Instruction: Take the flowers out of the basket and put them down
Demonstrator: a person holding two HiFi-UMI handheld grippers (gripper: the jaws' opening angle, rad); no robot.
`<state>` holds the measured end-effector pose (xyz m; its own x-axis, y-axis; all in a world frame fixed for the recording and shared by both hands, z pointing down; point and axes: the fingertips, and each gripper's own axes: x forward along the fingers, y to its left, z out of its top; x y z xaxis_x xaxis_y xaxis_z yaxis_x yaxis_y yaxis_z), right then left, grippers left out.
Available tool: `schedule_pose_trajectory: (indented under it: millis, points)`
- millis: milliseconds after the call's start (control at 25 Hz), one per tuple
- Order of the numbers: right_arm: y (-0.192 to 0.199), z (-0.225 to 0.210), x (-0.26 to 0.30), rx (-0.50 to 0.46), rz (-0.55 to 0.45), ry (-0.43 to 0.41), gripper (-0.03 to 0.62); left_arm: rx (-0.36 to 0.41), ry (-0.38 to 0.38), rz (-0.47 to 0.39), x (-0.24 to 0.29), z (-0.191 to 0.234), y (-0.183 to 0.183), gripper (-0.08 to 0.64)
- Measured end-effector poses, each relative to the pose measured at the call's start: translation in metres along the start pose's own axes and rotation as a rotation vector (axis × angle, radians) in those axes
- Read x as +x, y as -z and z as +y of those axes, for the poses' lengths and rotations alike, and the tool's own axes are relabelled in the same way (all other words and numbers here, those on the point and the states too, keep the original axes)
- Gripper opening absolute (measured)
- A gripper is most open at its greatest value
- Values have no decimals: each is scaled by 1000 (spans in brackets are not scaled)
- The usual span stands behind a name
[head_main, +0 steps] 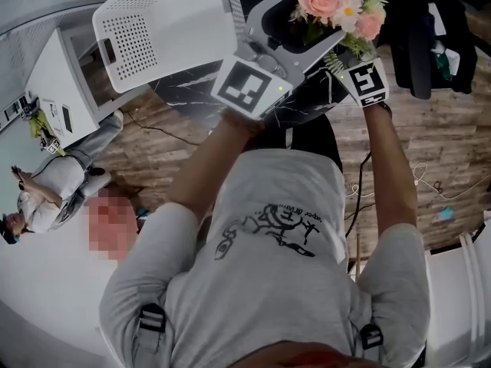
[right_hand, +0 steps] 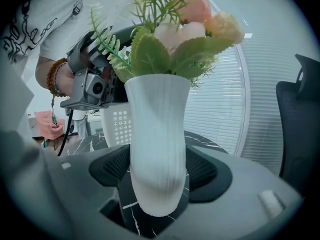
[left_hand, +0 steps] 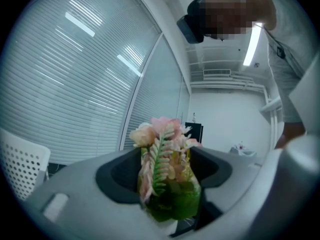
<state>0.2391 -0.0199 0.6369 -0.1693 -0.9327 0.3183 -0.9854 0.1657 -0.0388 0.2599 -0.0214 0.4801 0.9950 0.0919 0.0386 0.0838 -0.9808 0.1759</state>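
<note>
At the top of the head view, the flowers (head_main: 337, 6) were seen in a white vase (right_hand: 157, 134). The vase was squeezed by the right claw (right_hand: 157, 189), and the flowers were pinched by the left claw (left_hand: 170, 196).

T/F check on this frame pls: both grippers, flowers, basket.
1. The right gripper is clamped on a white ribbed vase. True.
2. The flowers sit in the basket. False: they stand in the vase, outside the basket.
3. The left gripper is closed on the flowers. True.
4. The basket is black. False: it is white and perforated.
</note>
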Motion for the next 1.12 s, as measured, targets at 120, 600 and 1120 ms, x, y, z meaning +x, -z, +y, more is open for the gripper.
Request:
schedule_pose_trajectory:
  millis: [120, 600, 1120]
  points:
    - [1, 0, 0, 3, 4, 4, 357, 0, 2, 14, -1, -2, 2, 302]
    - [-16, -2, -24, 46, 17, 33, 397, 24, -27, 36, -15, 1, -6, 325]
    - [-76, 15, -107, 121, 22, 150, 259, -9, -90, -16, -73, -15, -52, 293]
